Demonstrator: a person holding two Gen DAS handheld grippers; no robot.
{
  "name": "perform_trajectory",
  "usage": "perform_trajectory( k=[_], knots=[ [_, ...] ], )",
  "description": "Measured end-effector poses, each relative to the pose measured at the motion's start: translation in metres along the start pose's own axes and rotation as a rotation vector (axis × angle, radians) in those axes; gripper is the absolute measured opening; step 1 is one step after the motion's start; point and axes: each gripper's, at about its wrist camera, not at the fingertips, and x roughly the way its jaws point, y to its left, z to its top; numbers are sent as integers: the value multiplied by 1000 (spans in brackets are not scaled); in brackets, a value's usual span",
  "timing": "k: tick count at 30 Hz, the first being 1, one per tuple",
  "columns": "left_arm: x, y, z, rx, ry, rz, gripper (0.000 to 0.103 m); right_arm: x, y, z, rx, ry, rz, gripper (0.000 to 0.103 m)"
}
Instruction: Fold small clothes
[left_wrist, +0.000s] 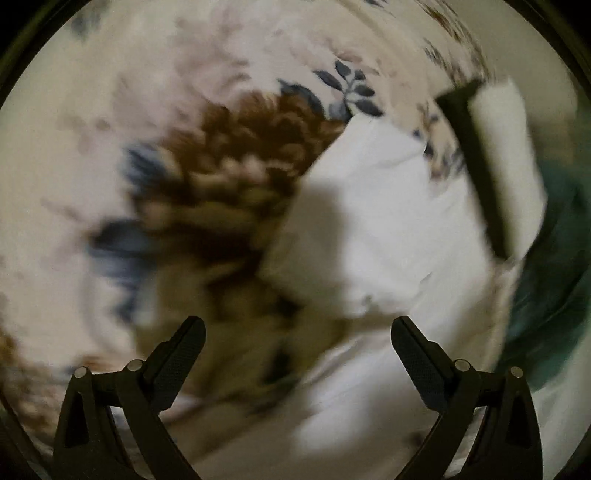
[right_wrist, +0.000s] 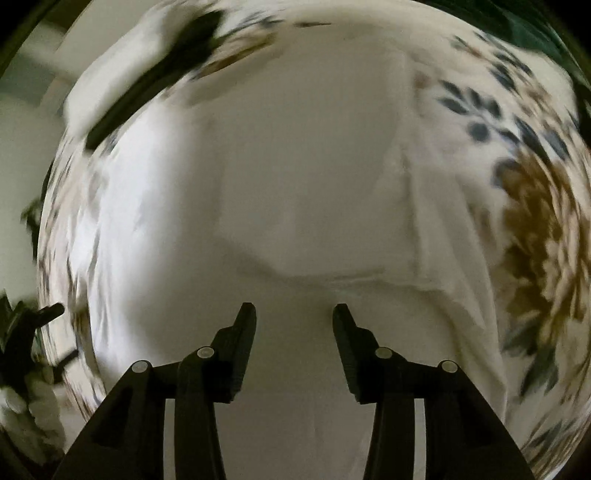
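A white garment (left_wrist: 384, 221) lies on a floral bedsheet (left_wrist: 229, 177); both views are blurred by motion. In the left wrist view it fills the right half, with a folded edge near the middle. My left gripper (left_wrist: 297, 332) is open and empty, just above the garment's left edge. In the right wrist view the white garment (right_wrist: 295, 184) fills the middle, with a seam and a hem line (right_wrist: 354, 277) ahead of the fingers. My right gripper (right_wrist: 294, 314) is open and empty, hovering over the cloth.
A white and dark flat object (left_wrist: 495, 162) lies at the garment's far right edge; it also shows at the upper left in the right wrist view (right_wrist: 147, 77). Dark green fabric (left_wrist: 550, 258) lies at the right. The floral sheet (right_wrist: 535, 221) surrounds the garment.
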Motion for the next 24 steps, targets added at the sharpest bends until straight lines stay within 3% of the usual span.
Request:
perform_trajectory(
  k=[3,5,8,12,14,17,18,22,24],
  knots=[
    [19,0,17,-100,-26,-82,69,-2,-12,1,76,-20,-12,46],
    [22,-7,25,-95,-68,-68,2,-3,-15,0,108,-32,-17,46],
    [11,-26,29,-32,-168,-53,2,-13,-24,-2,132,-46,-28,46],
    [-9,-89,8,282,-289,-28,2,-23,-38,-3,139,-54,-49,46],
    [-6,-122,-14,446,-292,-9,2,-25,-41,-3,144,-56,-58,45],
    [20,-162,-65,665,-216,4,2,-27,-46,-7,169,-57,-73,46],
    [36,-173,-84,738,-155,5,3,-29,-49,-9,181,-56,-73,46],
    [73,-186,-124,871,20,37,6,-40,-63,-20,201,-51,-72,46],
    [75,-180,-132,895,63,59,26,-47,-69,-26,201,-49,-75,46]
  ],
)
